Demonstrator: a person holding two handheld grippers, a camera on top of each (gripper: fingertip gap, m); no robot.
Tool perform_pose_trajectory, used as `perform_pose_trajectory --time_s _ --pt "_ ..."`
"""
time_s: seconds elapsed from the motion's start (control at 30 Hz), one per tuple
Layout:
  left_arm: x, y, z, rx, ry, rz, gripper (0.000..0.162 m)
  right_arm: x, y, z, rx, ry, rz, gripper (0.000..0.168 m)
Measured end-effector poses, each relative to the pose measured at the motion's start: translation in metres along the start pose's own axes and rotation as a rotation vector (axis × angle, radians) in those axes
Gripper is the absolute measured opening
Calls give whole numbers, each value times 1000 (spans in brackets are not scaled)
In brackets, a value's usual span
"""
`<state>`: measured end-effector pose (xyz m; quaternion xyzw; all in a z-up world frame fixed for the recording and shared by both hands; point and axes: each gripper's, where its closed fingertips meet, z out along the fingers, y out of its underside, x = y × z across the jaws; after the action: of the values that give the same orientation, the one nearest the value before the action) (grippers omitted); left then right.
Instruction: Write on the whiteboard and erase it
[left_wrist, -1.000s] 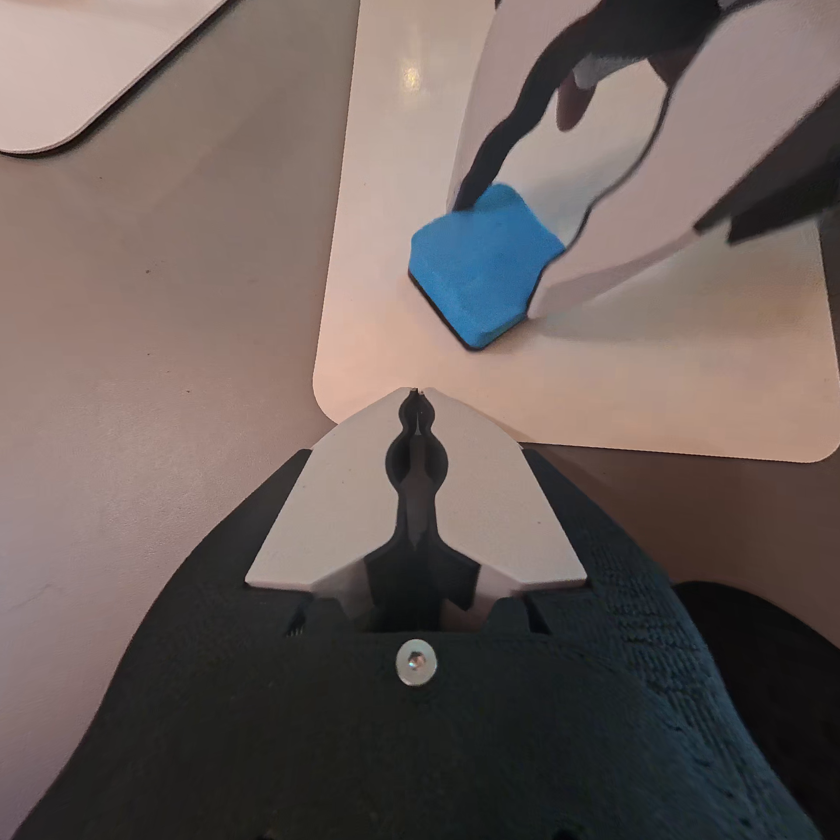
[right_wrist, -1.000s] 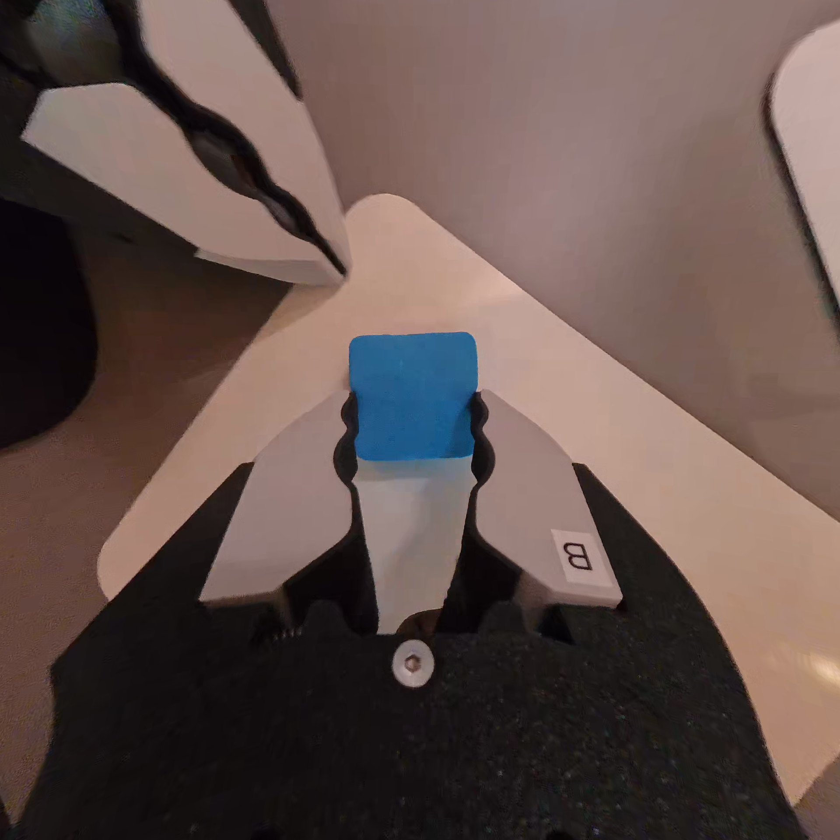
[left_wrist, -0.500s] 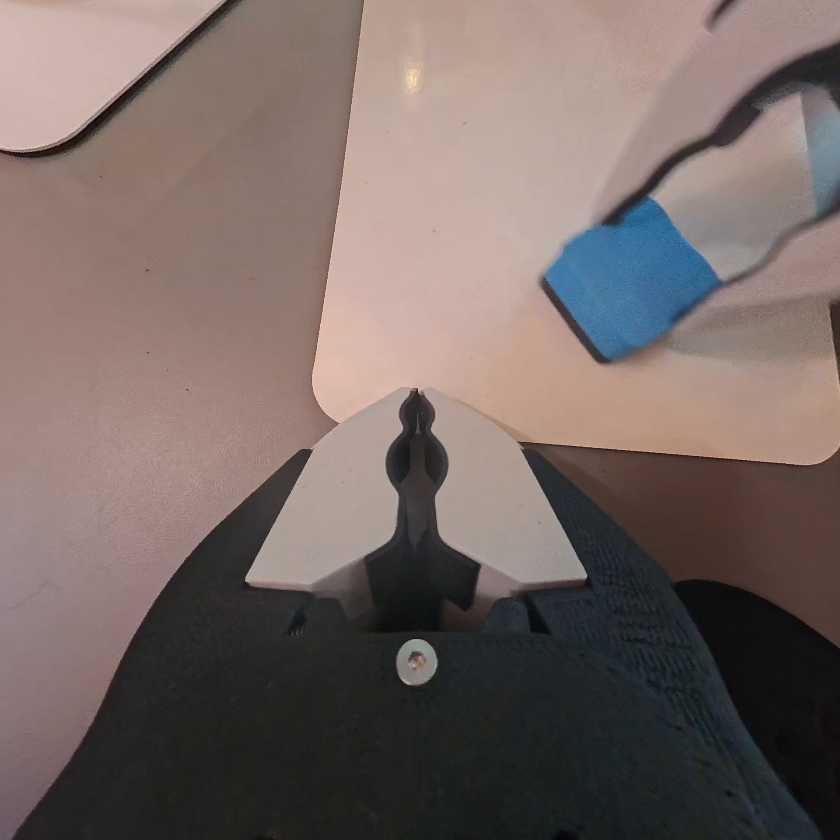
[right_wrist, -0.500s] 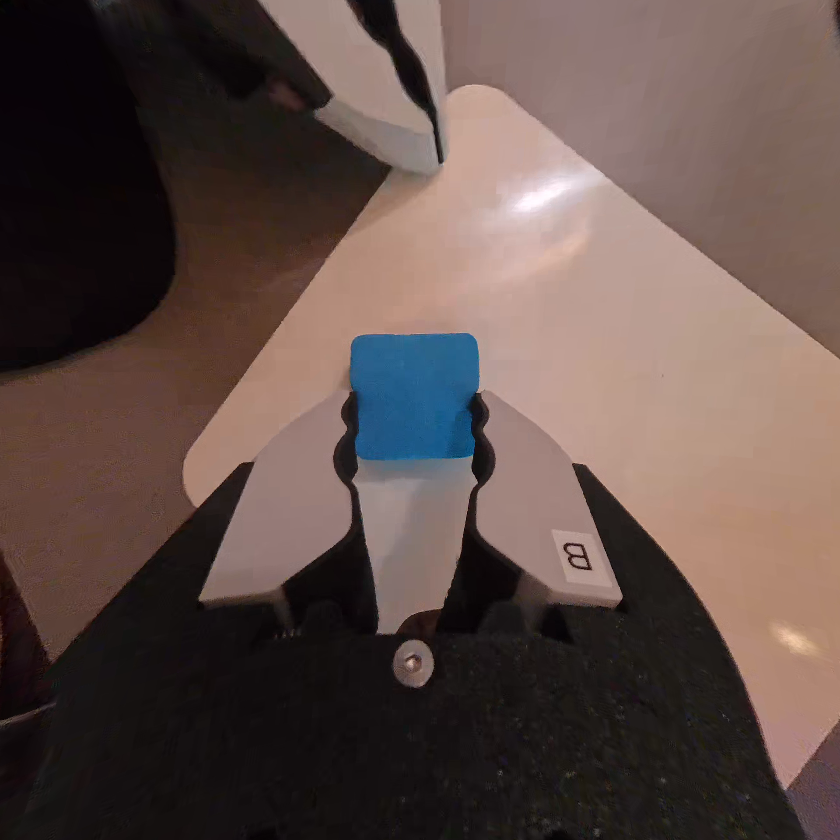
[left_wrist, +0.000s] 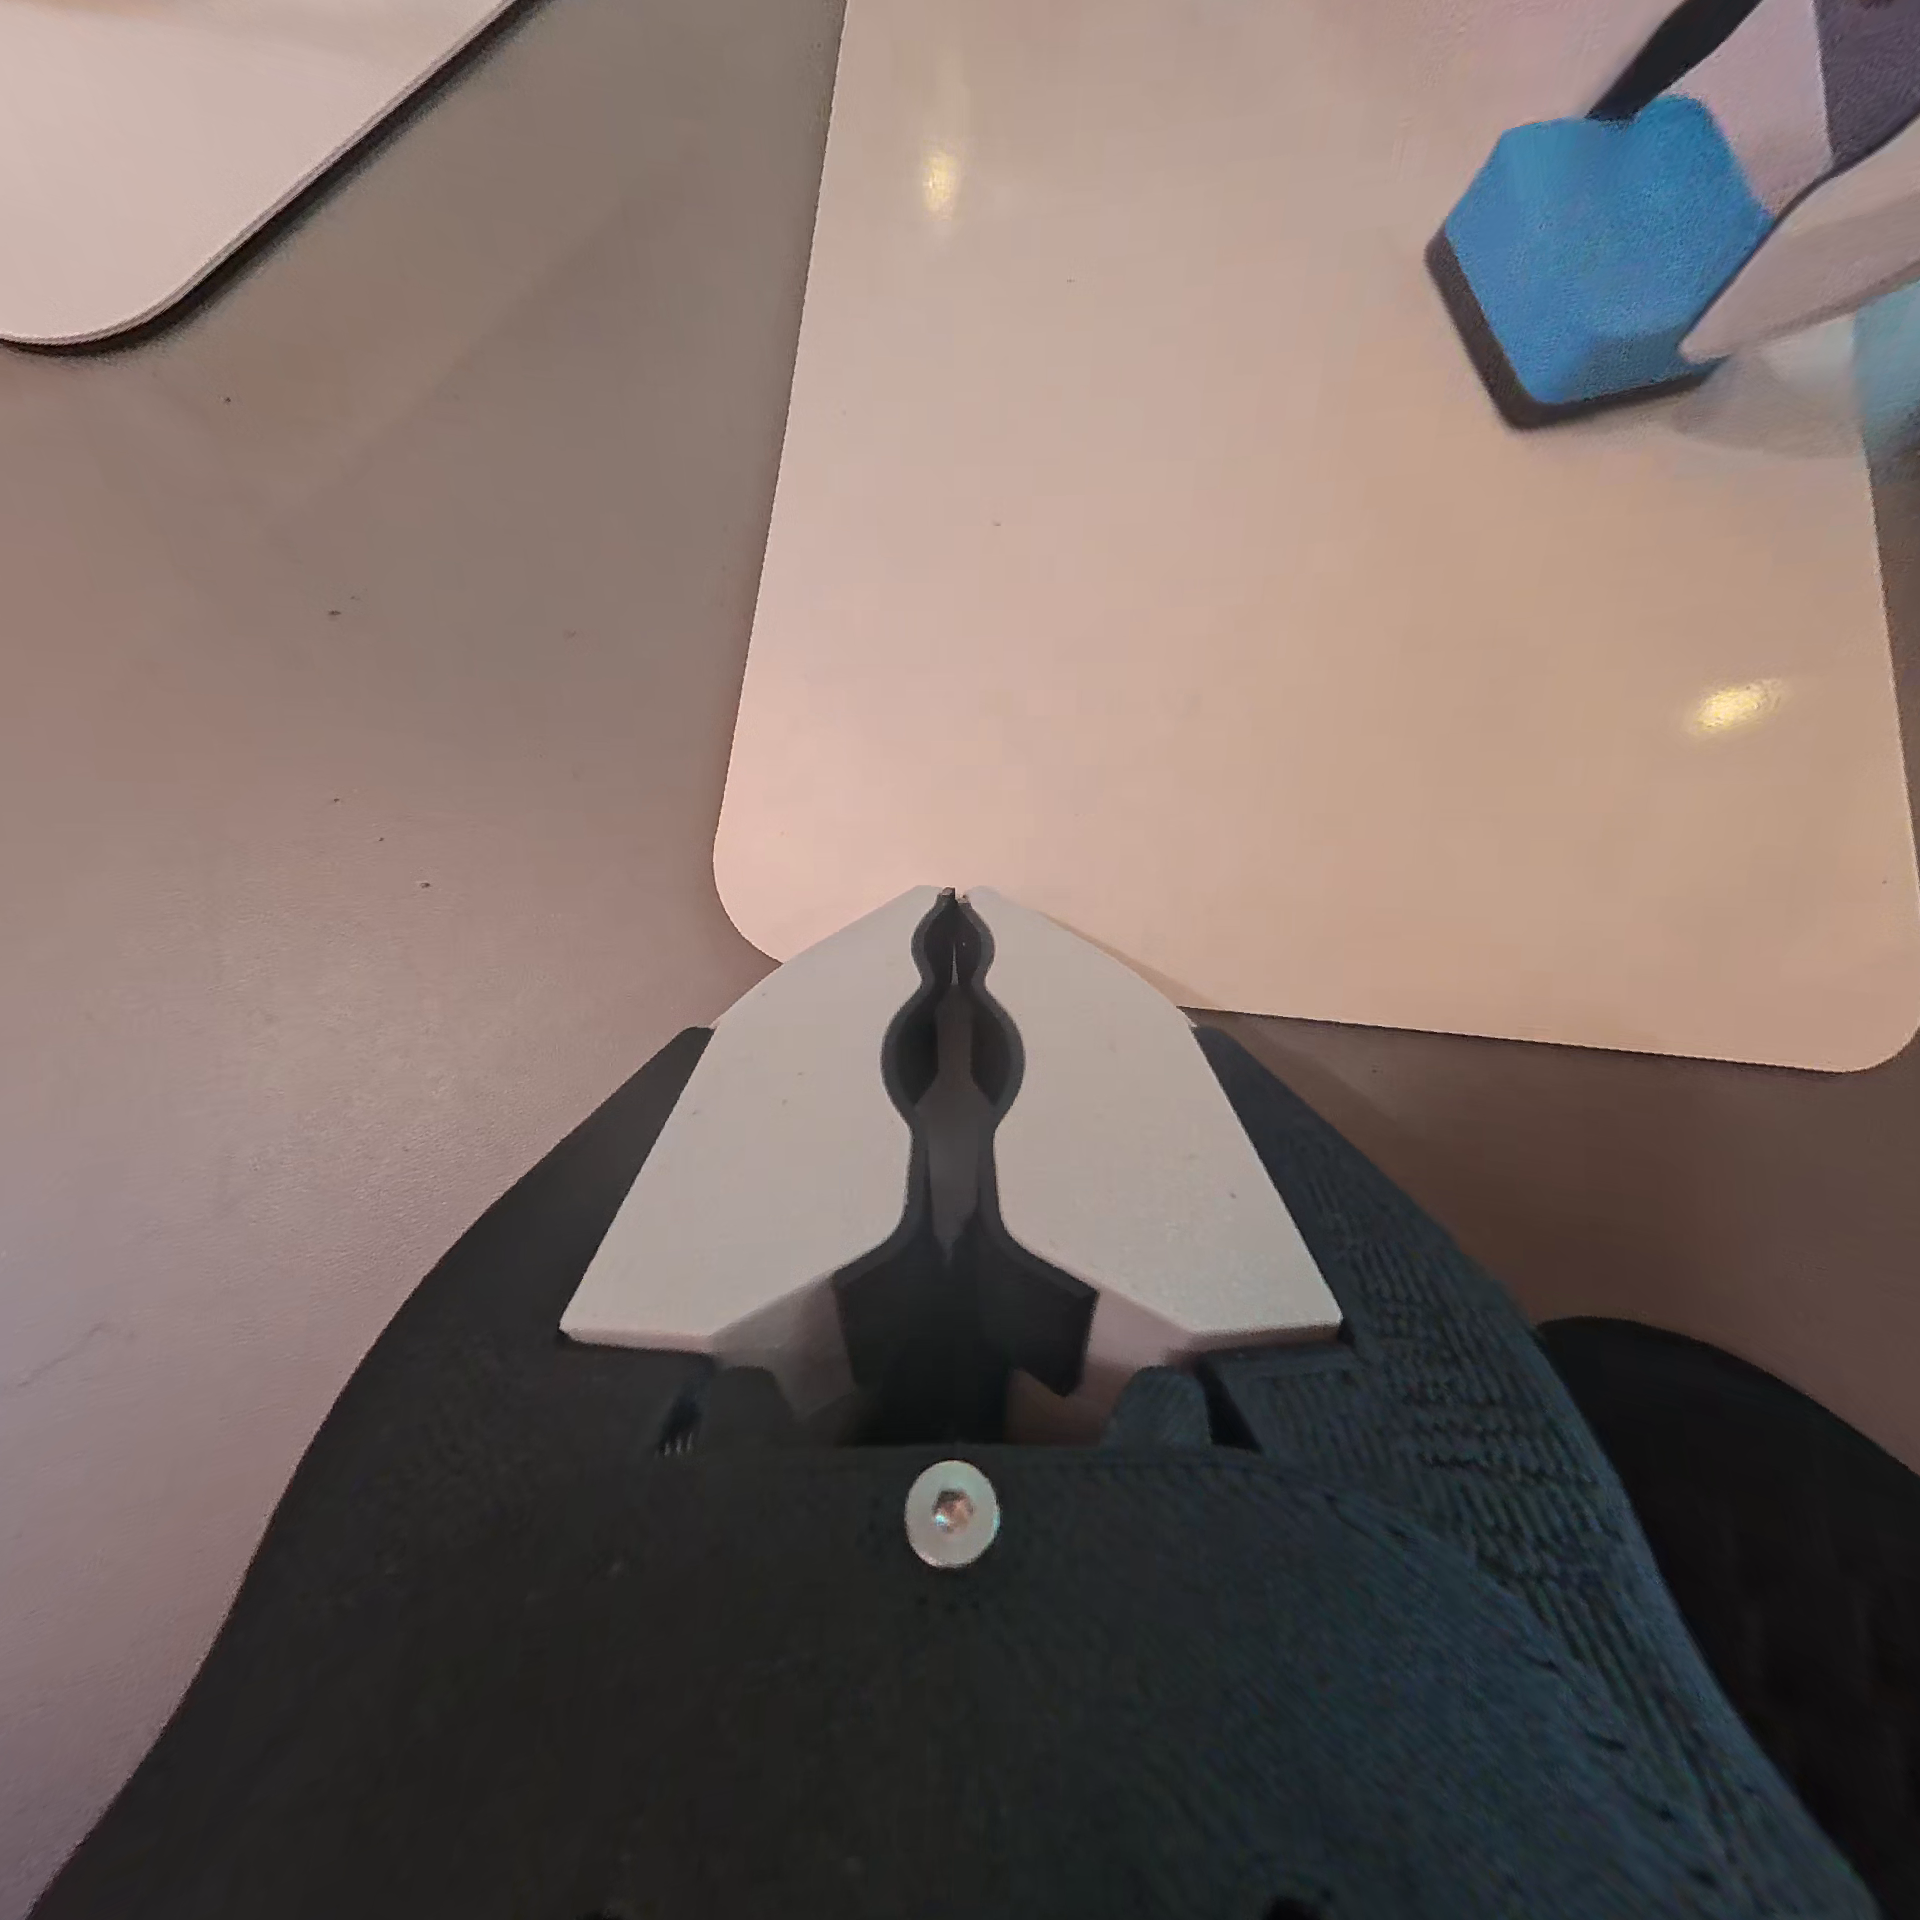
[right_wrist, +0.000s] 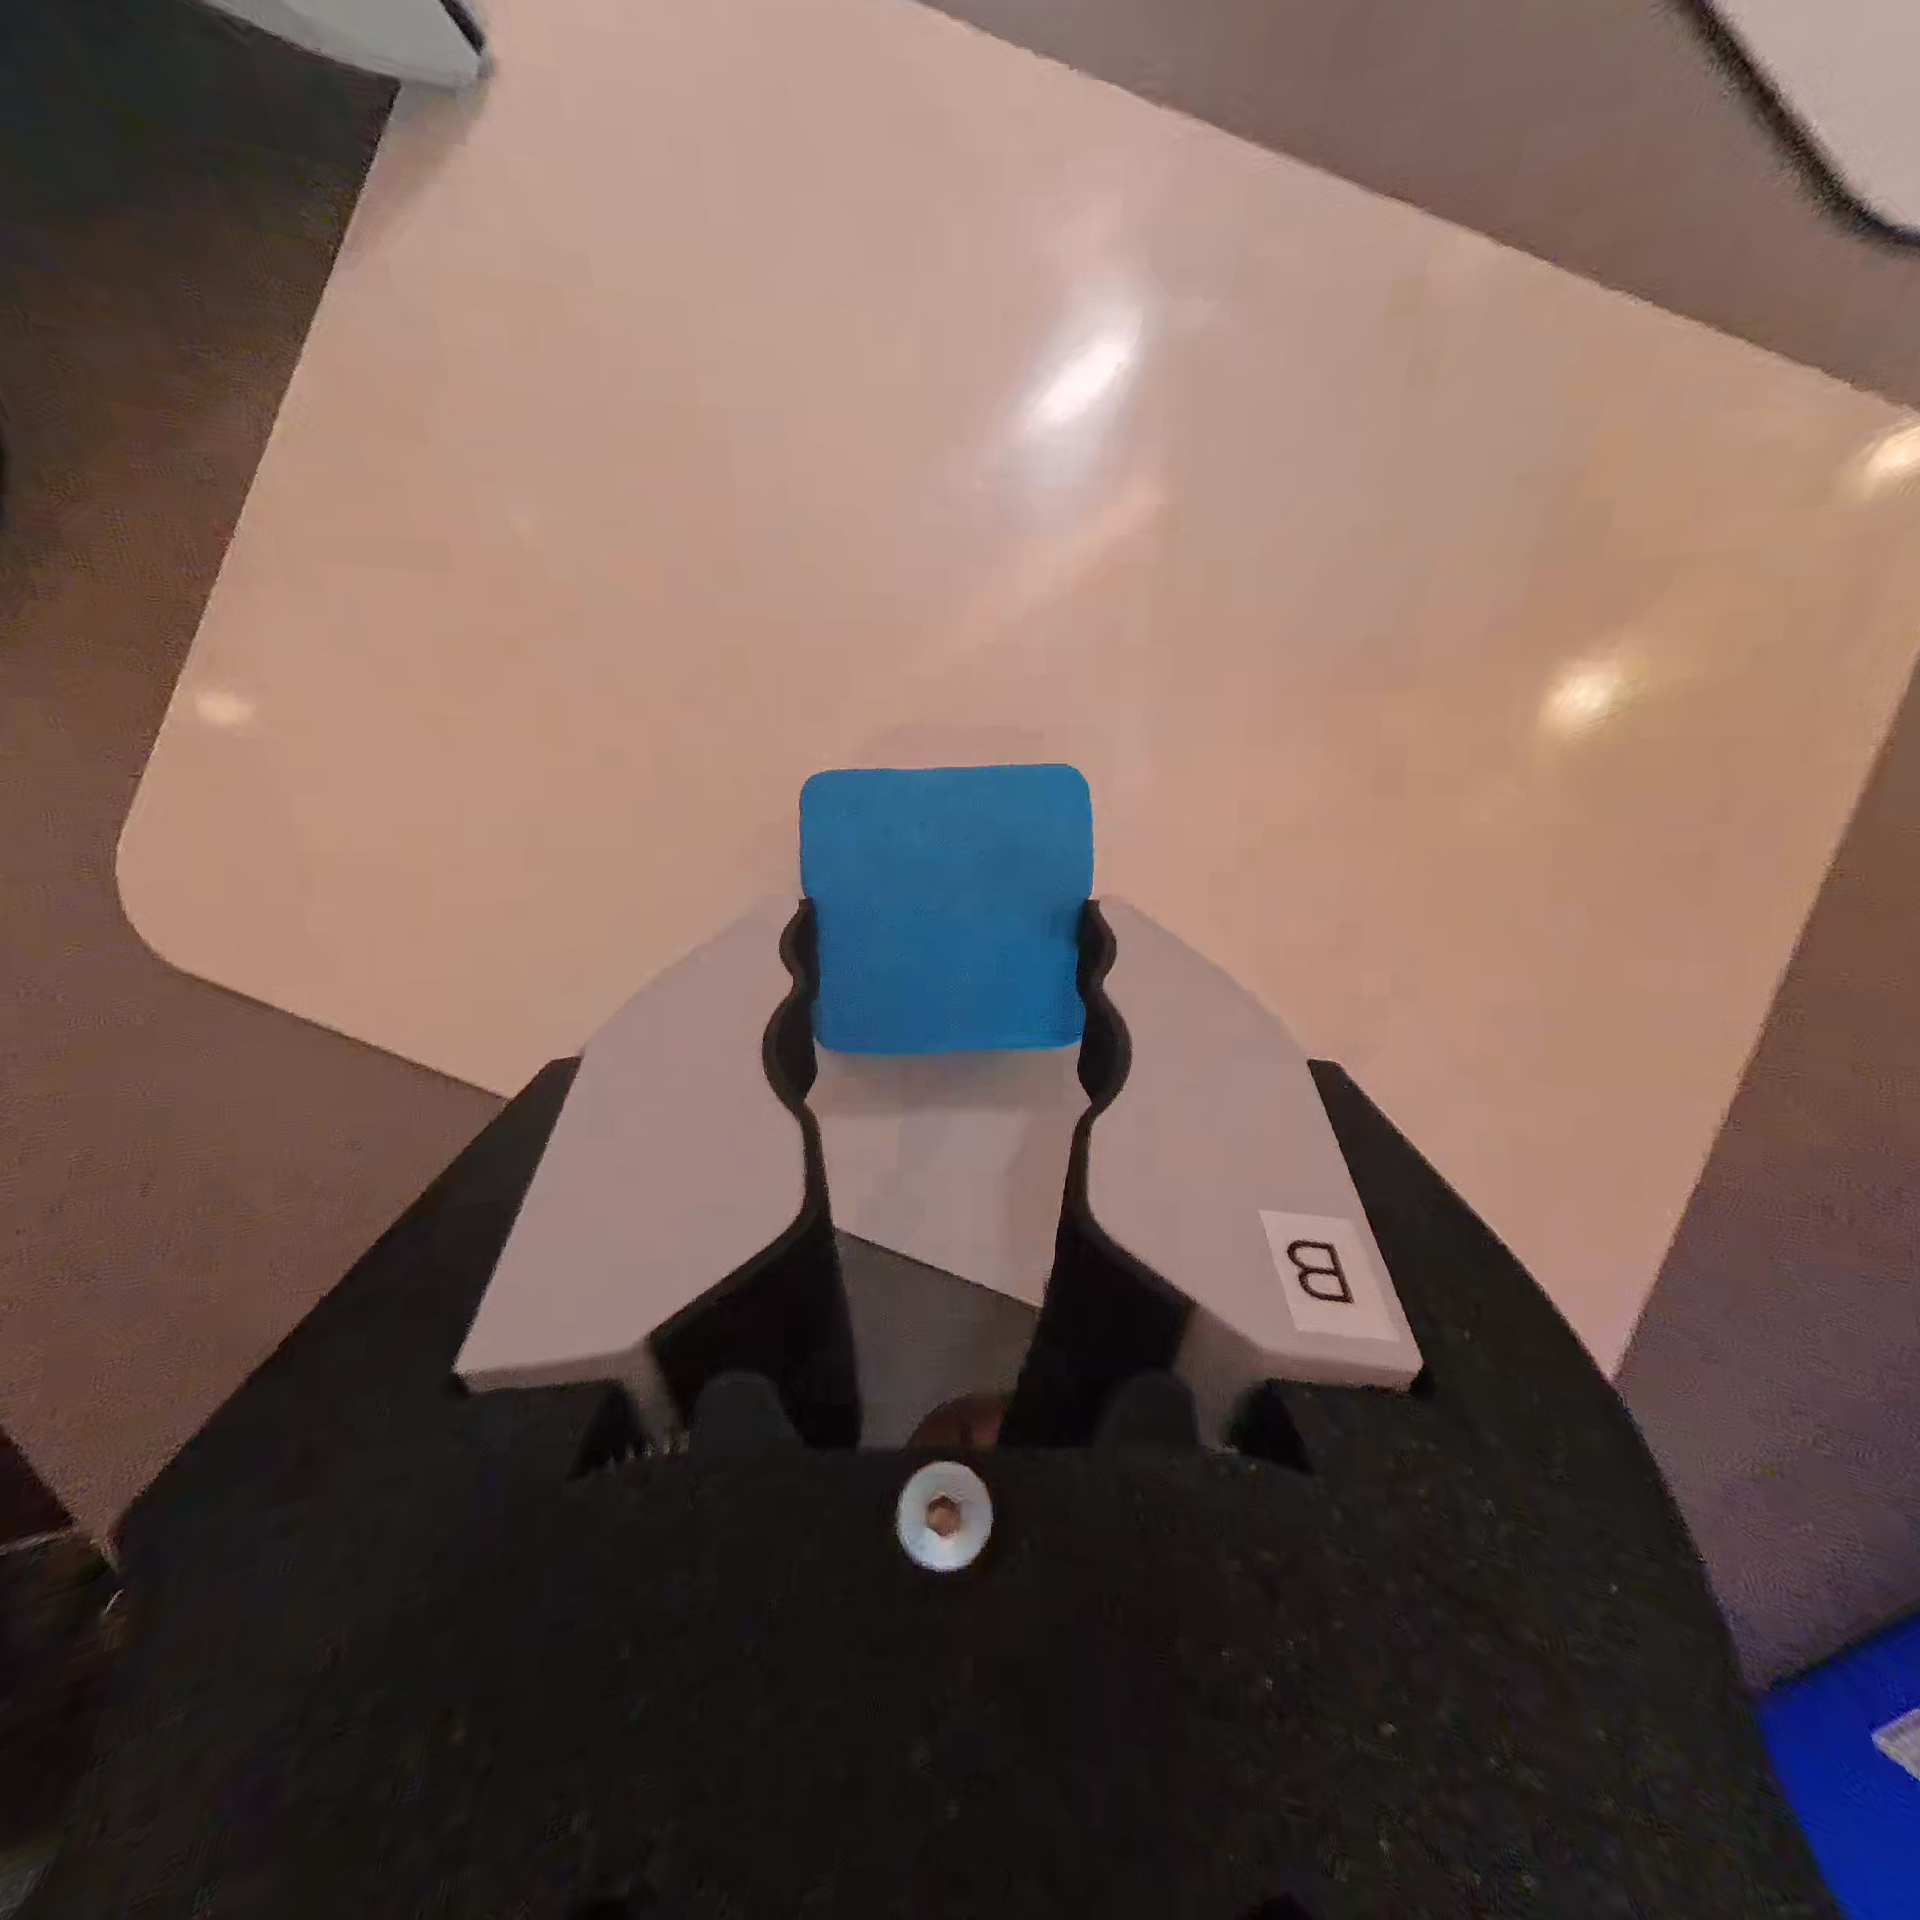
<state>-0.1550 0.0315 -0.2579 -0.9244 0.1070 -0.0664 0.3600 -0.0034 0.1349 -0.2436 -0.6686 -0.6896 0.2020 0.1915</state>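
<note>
A blank white whiteboard (left_wrist: 1195, 582) lies flat on the brown table; it also fills the right wrist view (right_wrist: 831, 468). My right gripper (right_wrist: 945, 914) is shut on a blue square eraser (right_wrist: 945, 914) with a dark underside, held at the board's surface near its right side. In the left wrist view the eraser (left_wrist: 1600, 249) sits at the upper right, between the right gripper's fingers (left_wrist: 1818, 260). My left gripper (left_wrist: 953, 894) is shut and empty, its tips at the board's near left corner. I see no marks on the board.
A second white board (left_wrist: 156, 156) lies at the far left of the table; its corner shows in the right wrist view (right_wrist: 1849, 83). A blue object (right_wrist: 1849, 1766) sits at the lower right edge. Bare brown table (left_wrist: 364, 727) surrounds the whiteboard. The gap from one gripper's tips to the other's is roughly 20 cm.
My right gripper has carried the eraser across the whiteboard from its near left part to its far right side. The left gripper has not moved.
</note>
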Motion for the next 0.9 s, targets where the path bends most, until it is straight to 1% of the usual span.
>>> perform_pose_trajectory --time_s 0.03,0.07,0.1,0.13,0.17,0.2,0.27,0.3,0.37,0.47,0.5,0.57,0.6,0.63,0.67,0.7,0.73,0.77,0.8,0.87,0.9 --pt "0 0 0 0 1 1 1 12 -12 -5 38 46 4 49" --pt "0 0 0 0 1 4 1 33 -27 -15 100 98 45 49" --pt "0 0 0 0 1 5 2 61 -42 -27 165 152 105 49" --pt "0 1 -1 -2 0 8 1 93 -50 -39 193 210 149 49" --pt "0 1 -1 -5 -2 11 1 123 -50 -46 167 260 190 49" --pt "0 1 -1 -5 -3 11 1 148 -46 -47 122 274 245 49" --pt "0 1 -1 -3 1 8 1 190 -42 -44 76 303 333 49" --pt "0 1 -2 -3 4 5 1 206 -36 -38 28 319 370 49" --pt "1 1 -2 -1 8 2 1 222 -23 -22 -58 316 405 49" --pt "0 2 -2 2 14 3 1 225 -4 3 -153 285 435 50" --pt "0 2 -2 1 15 6 1 224 0 9 -164 277 450 52" --pt "1 2 -2 -5 8 20 1 226 -2 11 -132 277 471 52" --pt "0 2 -2 -9 -1 36 1 224 -1 11 -136 275 479 66" --pt "-2 1 0 -13 -26 66 1 224 -2 9 -131 290 478 76" --pt "-5 1 -1 -18 -60 110 1 223 -8 6 -80 320 462 79" --pt "-4 0 -2 -16 -84 153 1 218 -21 0 4 335 437 80" --pt "1 -8 -7 29 -92 174 1 209 -36 -6 93 328 406 82" --pt "10 -21 -18 103 -87 172 22 198 -50 -13 165 313 365 86" --pt "20 -34 -35 178 -77 159 31 185 -62 -21 211 299 323 87" --pt "30 -56 -85 319 -108 144 40 162 -81 -36 275 280 241 88" --pt "24 -61 -117 373 -176 129 41 152 -91 -43 316 271 207 87"
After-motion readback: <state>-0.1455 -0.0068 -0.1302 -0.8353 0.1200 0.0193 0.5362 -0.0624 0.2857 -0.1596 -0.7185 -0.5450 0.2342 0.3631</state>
